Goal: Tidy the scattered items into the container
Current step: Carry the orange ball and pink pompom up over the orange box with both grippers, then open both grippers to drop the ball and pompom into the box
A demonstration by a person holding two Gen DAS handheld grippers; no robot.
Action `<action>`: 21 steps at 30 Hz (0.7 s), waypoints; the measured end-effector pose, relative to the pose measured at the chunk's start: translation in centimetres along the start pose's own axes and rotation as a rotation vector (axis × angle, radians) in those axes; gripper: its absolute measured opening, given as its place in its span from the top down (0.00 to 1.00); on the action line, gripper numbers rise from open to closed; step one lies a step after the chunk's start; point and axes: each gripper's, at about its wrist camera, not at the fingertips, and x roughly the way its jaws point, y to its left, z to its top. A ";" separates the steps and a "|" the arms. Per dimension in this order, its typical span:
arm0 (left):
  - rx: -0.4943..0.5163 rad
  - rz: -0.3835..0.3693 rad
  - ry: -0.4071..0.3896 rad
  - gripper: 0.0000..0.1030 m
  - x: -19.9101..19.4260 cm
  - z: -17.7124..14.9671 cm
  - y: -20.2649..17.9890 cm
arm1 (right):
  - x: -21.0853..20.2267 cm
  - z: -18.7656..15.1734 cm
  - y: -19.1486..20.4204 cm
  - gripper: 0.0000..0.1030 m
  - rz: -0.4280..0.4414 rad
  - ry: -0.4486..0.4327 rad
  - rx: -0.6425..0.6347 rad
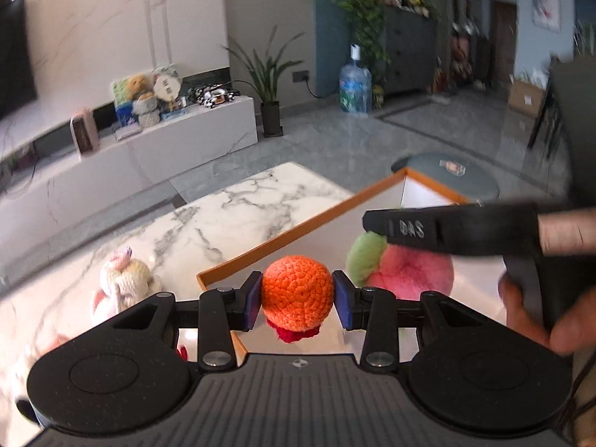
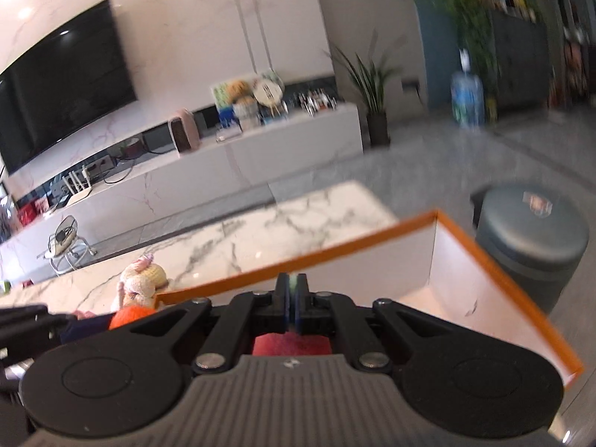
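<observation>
My left gripper (image 1: 297, 296) is shut on an orange crocheted ball toy (image 1: 297, 292) with a red underside, held over the near corner of the orange-rimmed box (image 1: 294, 231). My right gripper (image 2: 293, 300) is shut on the green leaf of a pink plush peach (image 2: 291, 343), held over the box (image 2: 465, 234). In the left wrist view the right gripper (image 1: 376, 223) reaches in from the right above the peach (image 1: 406, 272). A cream and pink knitted doll (image 1: 123, 281) lies on the marble table left of the box; it also shows in the right wrist view (image 2: 143, 279).
The marble table (image 1: 238, 208) carries the box at its right end. A dark round stool (image 2: 532, 231) stands beyond the box. A white TV bench (image 1: 156, 138) with toys, a potted plant (image 1: 270, 85) and a water jug (image 1: 354, 87) stand further back.
</observation>
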 end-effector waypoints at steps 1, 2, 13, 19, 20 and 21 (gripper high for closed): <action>0.034 0.006 -0.002 0.56 0.4 -0.1 -0.3 | 0.8 0.0 -0.4 0.97 0.005 0.025 0.031; 0.069 0.009 -0.001 0.55 0.9 -0.2 -0.7 | 1.5 -0.2 -0.9 0.97 0.010 0.050 0.060; 0.193 0.045 0.158 0.55 6.8 -0.9 -2.6 | 5.0 -1.1 -2.0 0.97 0.032 0.163 0.106; 0.153 0.060 0.242 0.54 8.2 -0.9 -1.5 | 5.5 -1.2 -1.5 0.97 0.022 0.159 0.070; 0.152 0.059 0.246 0.54 8.1 -1.0 -1.5 | 5.5 -1.2 -1.5 0.97 0.022 0.156 0.068; 0.152 0.056 0.251 0.54 8.1 -1.1 -1.5 | 5.5 -1.2 -1.4 0.97 0.023 0.154 0.066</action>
